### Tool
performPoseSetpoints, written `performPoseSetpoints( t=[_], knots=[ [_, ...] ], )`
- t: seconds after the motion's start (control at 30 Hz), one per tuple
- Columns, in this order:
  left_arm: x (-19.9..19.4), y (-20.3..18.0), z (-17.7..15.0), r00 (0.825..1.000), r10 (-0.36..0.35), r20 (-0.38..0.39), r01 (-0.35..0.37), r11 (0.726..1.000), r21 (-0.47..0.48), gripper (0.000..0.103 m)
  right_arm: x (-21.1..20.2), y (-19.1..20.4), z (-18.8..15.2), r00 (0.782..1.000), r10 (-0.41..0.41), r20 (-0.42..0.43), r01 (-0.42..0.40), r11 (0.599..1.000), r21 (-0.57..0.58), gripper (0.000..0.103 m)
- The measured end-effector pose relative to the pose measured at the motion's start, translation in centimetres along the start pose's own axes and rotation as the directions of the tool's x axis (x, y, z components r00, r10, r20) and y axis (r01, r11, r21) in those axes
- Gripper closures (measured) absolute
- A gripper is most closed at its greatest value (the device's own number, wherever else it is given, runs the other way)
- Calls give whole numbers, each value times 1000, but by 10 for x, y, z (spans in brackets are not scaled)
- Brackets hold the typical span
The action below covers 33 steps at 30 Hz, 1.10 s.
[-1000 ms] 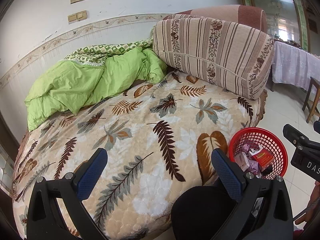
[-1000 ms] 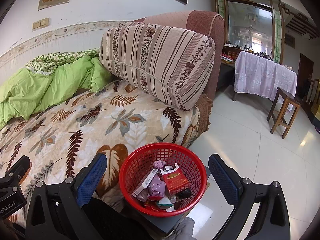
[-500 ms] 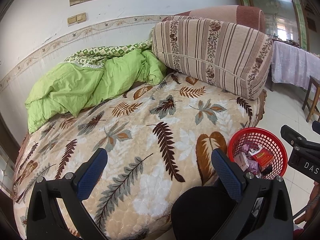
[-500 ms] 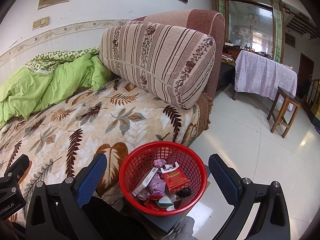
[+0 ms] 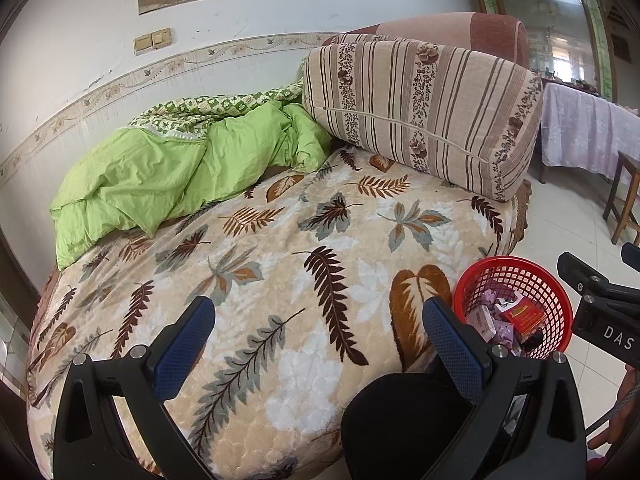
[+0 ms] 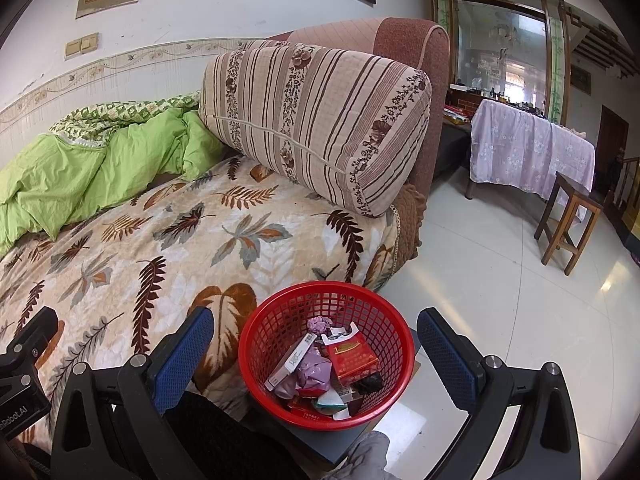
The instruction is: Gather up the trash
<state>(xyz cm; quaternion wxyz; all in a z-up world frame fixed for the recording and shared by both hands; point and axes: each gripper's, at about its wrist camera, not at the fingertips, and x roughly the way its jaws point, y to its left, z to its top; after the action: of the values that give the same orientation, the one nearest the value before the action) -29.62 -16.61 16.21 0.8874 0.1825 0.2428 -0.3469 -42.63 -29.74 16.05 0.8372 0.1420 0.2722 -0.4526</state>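
Two grippers are hanging out over the front edge of the bed right now, and both are sitting wide open with nothing between the blue pads. Left gripper [image 5: 318, 334] is hovering over the leaf-print blanket [image 5: 280, 248], which is looking bare of any loose bits as far as the left wrist view is showing. Right gripper [image 6: 314, 346] is spreading its fingers on either side of the red basket [image 6: 256, 344], not touching it, just framing it from above.

That basket is sitting just off the bed's front right corner, on a dark flat board [image 6: 320, 440] that's poking out over the tiled floor [image 6: 480, 280]. It's already holding the trash: a red carton [image 6: 354, 358], a long white box [image 6: 292, 362], some crumpled purple wrappers [image 6: 312, 372] and smaller scraps underneath that I can't make out.

Up at the head end a big striped cushion [image 6: 320, 124] is leaning against the pink headboard [image 6: 400, 40], and a green quilt [image 5: 160, 172] is bunching along the wall side of the bed. Off to the right a table with a lilac cloth [image 6: 528, 148] and a wooden stool [image 6: 568, 220] are standing well apart from the bed
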Motion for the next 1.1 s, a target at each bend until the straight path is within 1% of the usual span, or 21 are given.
performPoseSetpoints(
  t=[0.67,0.87,1.0,1.1],
  knots=[
    [-2,1,0,1000,-2,2,2,1000,-1,0,0,5,-5,1000,8,-2,-8,1000,-11,1],
    [-2,1,-1,1000,-1,2,1,1000,-1,0,2,6,-2,1000,14,-4,-14,1000,-17,1],
    [1,2,2,1000,-8,-10,7,1000,-17,0,5,8,1,1000,24,-10,-24,999,-31,1],
    [4,13,3,1000,-10,-24,8,999,-48,0,9,14,2,999,42,-17,-43,998,-48,1]
  ],
)
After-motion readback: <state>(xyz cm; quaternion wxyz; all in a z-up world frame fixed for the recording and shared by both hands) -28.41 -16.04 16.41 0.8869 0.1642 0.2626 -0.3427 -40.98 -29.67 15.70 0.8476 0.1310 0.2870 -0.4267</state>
